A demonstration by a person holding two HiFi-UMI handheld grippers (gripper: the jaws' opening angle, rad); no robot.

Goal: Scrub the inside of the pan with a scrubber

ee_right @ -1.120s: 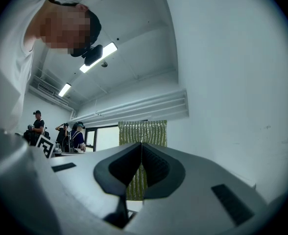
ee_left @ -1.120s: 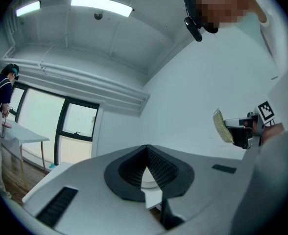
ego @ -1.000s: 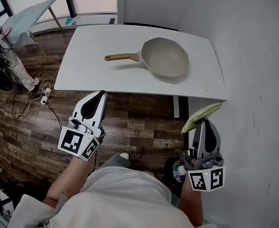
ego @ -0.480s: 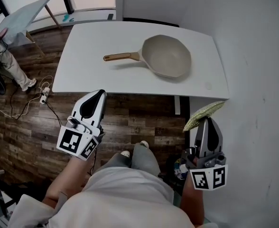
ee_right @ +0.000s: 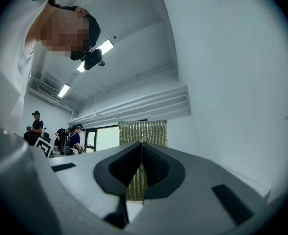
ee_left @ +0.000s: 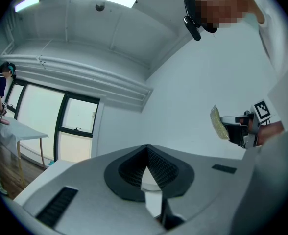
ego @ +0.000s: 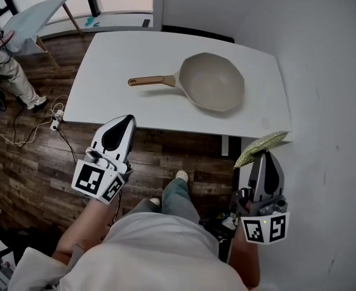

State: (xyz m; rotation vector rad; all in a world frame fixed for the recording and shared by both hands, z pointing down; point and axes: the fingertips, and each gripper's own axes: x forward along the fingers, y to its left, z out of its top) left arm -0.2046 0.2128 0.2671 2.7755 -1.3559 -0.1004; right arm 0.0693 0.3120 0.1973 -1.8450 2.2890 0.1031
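While the right gripper (ego: 264, 157) clamps its jaws on a flat, green-gold scrubber (ego: 260, 145) that sticks out past the fingertips and tilts toward the pale wall (ego: 323, 71), the left gripper (ego: 125, 123) is clenched shut with nothing between its jaws. Both grippers hang over the wood floor (ego: 166, 156) on the near side of the white bench (ego: 117, 59). The left one is just short of the bench's near edge, and the scrubber's tip lies close to its near right corner. On the bench, well apart from both grippers, sits the beige pan (ego: 214, 80), upright, with its bowl right of the middle and its brown handle (ego: 151, 80) pointing left. Between the grippers, the person's trouser leg (ego: 179, 197) and shoe show above the floor. Cables (ego: 20, 139) trail across the boards at the far left.
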